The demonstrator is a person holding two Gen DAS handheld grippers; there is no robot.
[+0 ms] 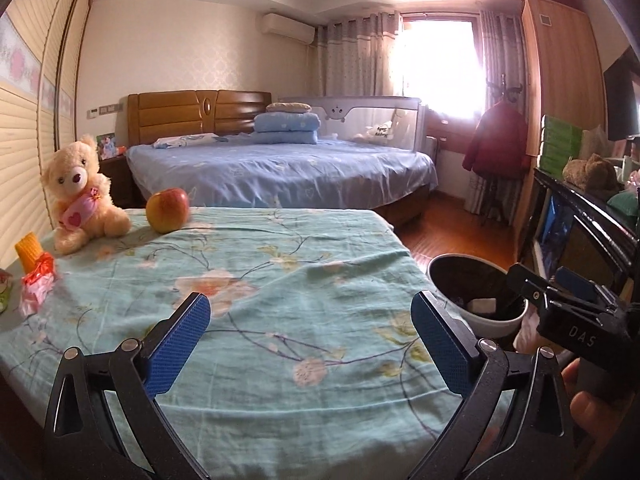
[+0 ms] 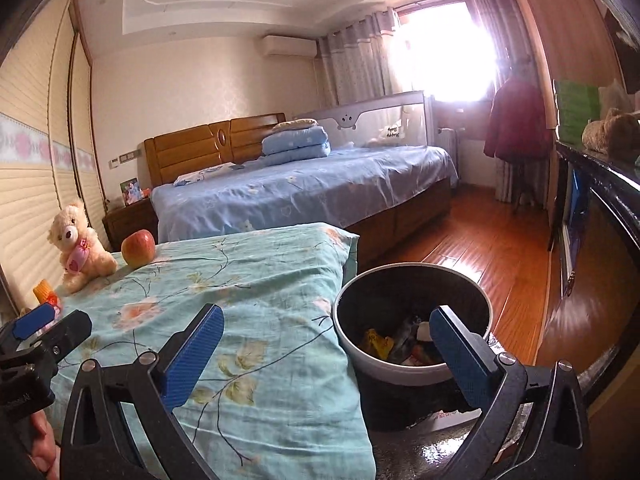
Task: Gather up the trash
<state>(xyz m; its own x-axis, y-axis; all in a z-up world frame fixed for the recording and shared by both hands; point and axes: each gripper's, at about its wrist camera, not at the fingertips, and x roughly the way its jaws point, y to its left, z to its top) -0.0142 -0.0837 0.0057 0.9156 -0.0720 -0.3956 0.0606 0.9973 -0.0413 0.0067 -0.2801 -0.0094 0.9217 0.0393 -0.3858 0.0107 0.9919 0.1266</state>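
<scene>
I see the red wrapper [image 1: 37, 285] at the left edge of the left wrist frame, on the floral cloth [image 1: 256, 264]. The trash bin [image 2: 412, 364] sits lower right, holding scraps. My left gripper [image 1: 310, 340] and right gripper [image 2: 326, 354] are both spread, empty.

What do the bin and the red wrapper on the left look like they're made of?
Bin: looks like smooth rigid plastic, a pale glossy wall with a dark inside, possibly a liner. Red wrapper: thin crinkled plastic film, shiny, creased and partly translucent. It would probably crush easily in the open left gripper.
</scene>
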